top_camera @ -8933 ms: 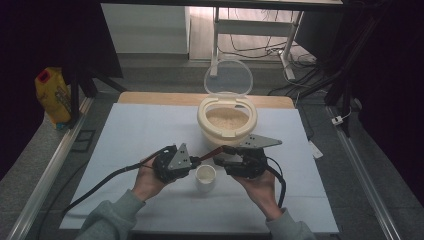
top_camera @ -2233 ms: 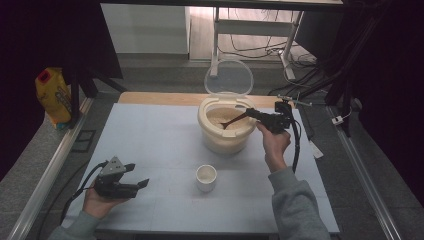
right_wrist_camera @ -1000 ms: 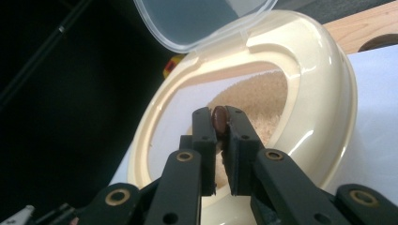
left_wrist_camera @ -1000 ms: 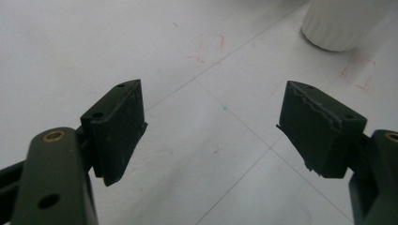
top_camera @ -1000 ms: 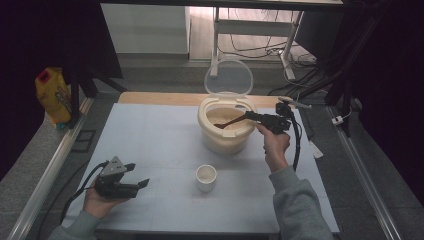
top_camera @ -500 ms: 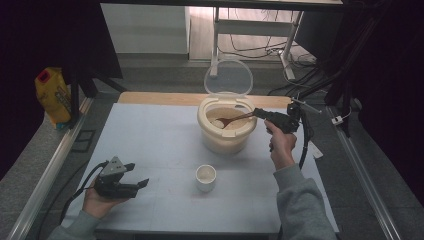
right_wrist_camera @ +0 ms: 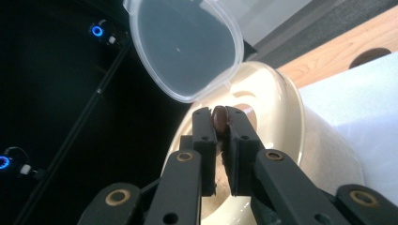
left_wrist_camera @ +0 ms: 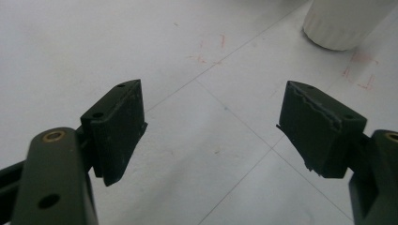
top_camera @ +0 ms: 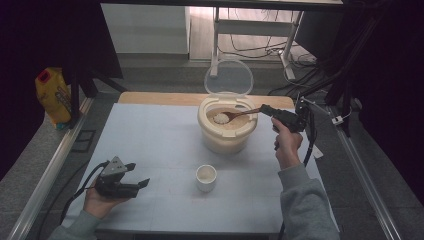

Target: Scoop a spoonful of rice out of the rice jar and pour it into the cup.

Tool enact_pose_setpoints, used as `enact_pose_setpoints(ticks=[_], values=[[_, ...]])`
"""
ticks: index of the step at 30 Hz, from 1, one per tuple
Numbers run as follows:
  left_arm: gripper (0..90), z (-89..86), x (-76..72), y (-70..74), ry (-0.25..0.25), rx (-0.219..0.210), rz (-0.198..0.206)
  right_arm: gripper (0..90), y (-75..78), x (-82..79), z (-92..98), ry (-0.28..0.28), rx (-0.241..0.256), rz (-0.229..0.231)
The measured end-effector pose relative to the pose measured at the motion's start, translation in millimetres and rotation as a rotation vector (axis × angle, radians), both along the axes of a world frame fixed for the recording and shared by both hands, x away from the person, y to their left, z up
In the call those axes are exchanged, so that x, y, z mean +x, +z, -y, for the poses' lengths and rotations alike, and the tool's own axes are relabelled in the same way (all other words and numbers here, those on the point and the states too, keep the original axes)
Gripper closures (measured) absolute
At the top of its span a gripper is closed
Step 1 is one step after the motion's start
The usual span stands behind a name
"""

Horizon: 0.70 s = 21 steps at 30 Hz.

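Right gripper jaws clamped on spoon handle, rice-loaded bowl beyond them over rice cooker. Left gripper jaws open, empty.

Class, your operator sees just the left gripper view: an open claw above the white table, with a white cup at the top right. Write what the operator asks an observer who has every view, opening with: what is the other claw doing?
Observer: The right claw is shut on a brown spoon.
Operator: Is the spoon loaded?
Observer: Yes, its bowl carries white rice over the open cream container.
Operator: Where is that container from my cup?
Observer: In the high view it stands beyond the cup, with its clear lid raised.
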<state>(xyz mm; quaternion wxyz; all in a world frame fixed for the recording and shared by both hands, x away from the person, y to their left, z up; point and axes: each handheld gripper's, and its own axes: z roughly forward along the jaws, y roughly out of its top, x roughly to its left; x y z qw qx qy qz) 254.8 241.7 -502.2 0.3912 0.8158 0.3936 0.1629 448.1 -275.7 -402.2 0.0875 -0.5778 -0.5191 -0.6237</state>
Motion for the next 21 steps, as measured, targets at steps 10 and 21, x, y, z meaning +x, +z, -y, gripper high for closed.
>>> enact_pose_setpoints(ticks=[10,21], values=[[22.3,0.4,0.0,0.4,0.002,0.001,0.002,83.8,6.7,-7.2,5.5,0.005,0.032,0.013],[22.3,0.7,0.8,0.0,0.0,0.004,-0.001,83.7,17.0,-23.8,2.8,0.053,0.039,0.041]])
